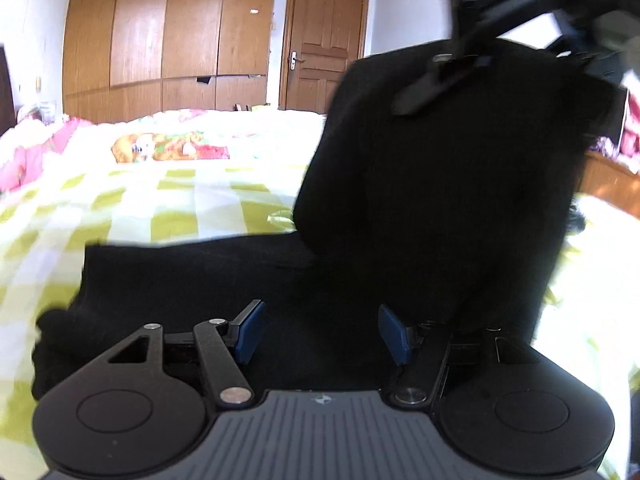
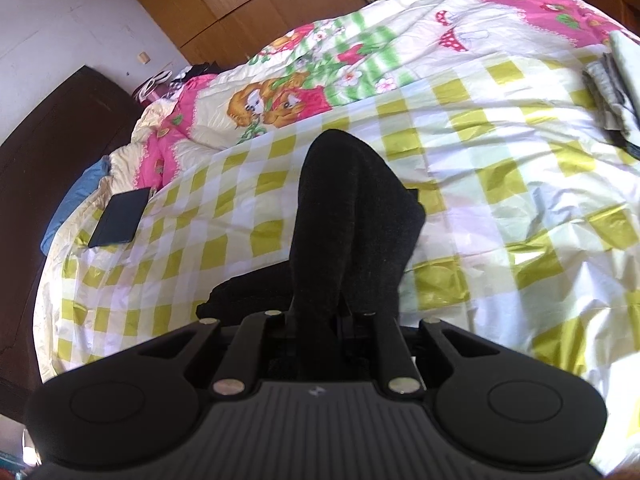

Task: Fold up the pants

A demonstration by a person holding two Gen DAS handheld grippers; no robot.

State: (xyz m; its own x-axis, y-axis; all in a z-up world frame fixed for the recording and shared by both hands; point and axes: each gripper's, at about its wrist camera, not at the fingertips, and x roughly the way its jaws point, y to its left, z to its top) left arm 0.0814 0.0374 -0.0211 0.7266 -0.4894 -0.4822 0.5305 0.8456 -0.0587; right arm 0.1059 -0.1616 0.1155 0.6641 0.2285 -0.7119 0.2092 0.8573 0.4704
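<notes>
The black pants (image 1: 432, 184) lie on the yellow-checked bedsheet (image 1: 168, 208), with one part lifted into a tall hanging fold on the right. My left gripper (image 1: 322, 332) hovers low over the flat part of the pants, open, its blue pads (image 1: 250, 330) apart and nothing pinched. My right gripper (image 1: 416, 92) shows blurred at the top right, clamped on the upper edge of the raised fold. In the right wrist view the pants (image 2: 348, 208) bulge out from the right gripper (image 2: 320, 320), which is shut on them; the cloth hides its fingertips.
A cartoon-print quilt (image 2: 320, 72) covers the far part of the bed. A dark flat phone-like slab (image 2: 118, 218) lies near the left side, by a dark headboard (image 2: 60, 140). Folded grey clothes (image 2: 612, 92) sit at the right edge. A wooden wardrobe (image 1: 168, 28) and door (image 1: 324, 40) stand behind.
</notes>
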